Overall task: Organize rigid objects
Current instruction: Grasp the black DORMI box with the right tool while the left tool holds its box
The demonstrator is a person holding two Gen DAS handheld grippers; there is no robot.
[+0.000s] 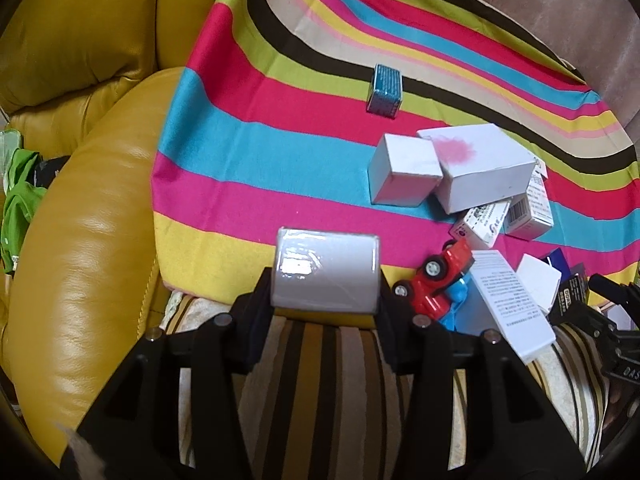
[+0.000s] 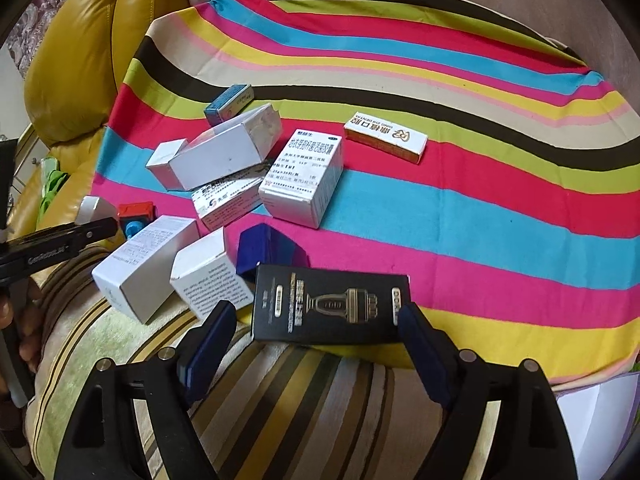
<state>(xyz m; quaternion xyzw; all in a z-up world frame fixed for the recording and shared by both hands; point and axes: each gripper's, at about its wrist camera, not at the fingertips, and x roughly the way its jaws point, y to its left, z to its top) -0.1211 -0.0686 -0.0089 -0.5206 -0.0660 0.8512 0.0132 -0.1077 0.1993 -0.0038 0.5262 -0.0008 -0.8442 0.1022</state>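
My left gripper [image 1: 325, 280] is shut on a grey plastic-wrapped box [image 1: 326, 270], held over the near edge of the striped cloth [image 1: 248, 160]. Ahead lie a small teal box [image 1: 385, 92], two white boxes [image 1: 404, 176] and a red toy car [image 1: 438, 280]. My right gripper [image 2: 316, 328] is open, its blue pads on either side of a black box [image 2: 330, 308] with a gold trophy print; the right pad is at the box's end, the left pad stands apart. The left gripper [image 2: 52, 248] shows at the left edge of the right wrist view.
Several medicine boxes [image 2: 304, 176] lie in a heap on the cloth, with an orange-edged box [image 2: 386, 142] apart at the back. A yellow leather cushion [image 1: 88, 208] borders the left. A brown-striped cushion [image 2: 280, 396] lies under both grippers.
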